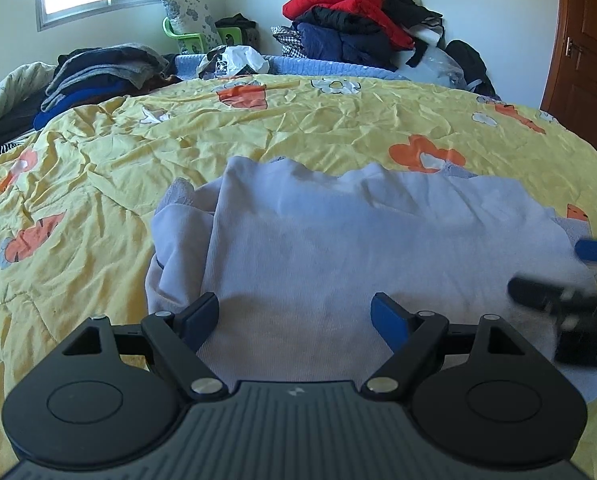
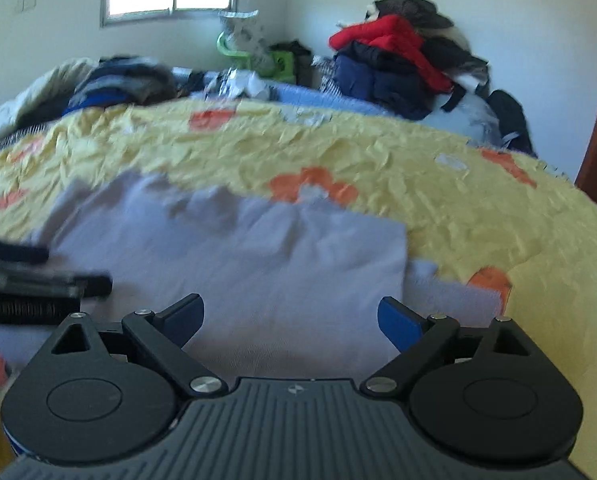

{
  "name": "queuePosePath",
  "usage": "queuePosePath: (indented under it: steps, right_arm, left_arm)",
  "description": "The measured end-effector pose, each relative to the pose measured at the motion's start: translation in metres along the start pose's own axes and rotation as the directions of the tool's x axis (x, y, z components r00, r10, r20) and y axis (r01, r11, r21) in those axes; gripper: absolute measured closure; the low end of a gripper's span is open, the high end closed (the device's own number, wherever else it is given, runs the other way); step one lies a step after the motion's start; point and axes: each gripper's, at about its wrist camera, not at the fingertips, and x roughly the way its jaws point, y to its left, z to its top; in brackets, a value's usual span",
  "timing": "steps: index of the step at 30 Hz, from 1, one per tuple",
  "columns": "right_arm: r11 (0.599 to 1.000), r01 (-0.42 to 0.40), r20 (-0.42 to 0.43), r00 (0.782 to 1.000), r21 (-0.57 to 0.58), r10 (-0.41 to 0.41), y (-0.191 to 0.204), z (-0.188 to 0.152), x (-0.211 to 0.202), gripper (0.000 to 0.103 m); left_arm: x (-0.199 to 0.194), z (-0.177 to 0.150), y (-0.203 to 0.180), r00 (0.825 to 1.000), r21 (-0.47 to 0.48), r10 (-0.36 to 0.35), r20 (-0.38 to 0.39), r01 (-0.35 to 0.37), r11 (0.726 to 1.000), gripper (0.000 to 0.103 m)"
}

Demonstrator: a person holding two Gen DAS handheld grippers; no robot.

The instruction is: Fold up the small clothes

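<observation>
A pale lavender garment (image 1: 338, 240) lies spread on the yellow flowered bedcover (image 1: 98, 168), with a folded flap along its left side. My left gripper (image 1: 294, 312) is open and empty just above the garment's near part. My right gripper (image 2: 290, 316) is open and empty above the same garment (image 2: 258, 256), near its right side. The right gripper shows blurred at the right edge of the left wrist view (image 1: 570, 292). The left gripper shows at the left edge of the right wrist view (image 2: 38, 276).
A stack of dark folded clothes (image 1: 98, 72) sits at the bed's far left. A heap of red, navy and black jackets (image 1: 350, 20) rises at the far right by the wall. A plastic bag (image 1: 234, 60) lies between them. A brown door (image 1: 586, 40) stands at right.
</observation>
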Motion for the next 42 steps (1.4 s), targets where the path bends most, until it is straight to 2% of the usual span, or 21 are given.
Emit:
queuePosePath:
  steps: [2,7,11,20,30,42]
  right_arm:
    - [1.0,0.013,-0.04,0.999,0.003,-0.012,-0.001,-0.006,0.009,0.007]
    - [0.999,0.026,-0.003,1.0,0.045,-0.026,0.002,-0.01,0.0,0.007]
    - [0.997,-0.007,0.033,0.999,0.072,0.005,0.005,-0.013,-0.01,0.007]
    - [0.996,-0.052,0.036,0.998,0.079,0.049,0.022,-0.022,-0.018,0.007]
    - [0.996,-0.091,0.062,0.994,0.011,0.09,0.047,-0.022,-0.033,0.007]
    - [0.992,-0.117,0.064,0.991,-0.053,0.12,0.072,-0.027,-0.044,0.006]
  left_arm:
    - [-0.001,0.0,0.0,1.0,-0.003,-0.005,-0.002,0.005,1.0,0.019]
    - [-0.007,0.0,0.003,1.0,-0.002,-0.01,0.001,0.01,1.0,0.019]
    - [-0.013,0.003,0.008,1.0,-0.008,0.002,0.018,-0.002,1.0,0.019]
    - [-0.016,0.008,0.017,0.999,-0.005,0.017,0.034,-0.017,1.0,0.019]
    - [-0.016,0.012,0.03,0.997,-0.001,0.064,0.047,-0.064,0.998,0.019]
    - [-0.015,0.014,0.044,0.996,-0.032,0.08,0.039,-0.078,0.996,0.019]
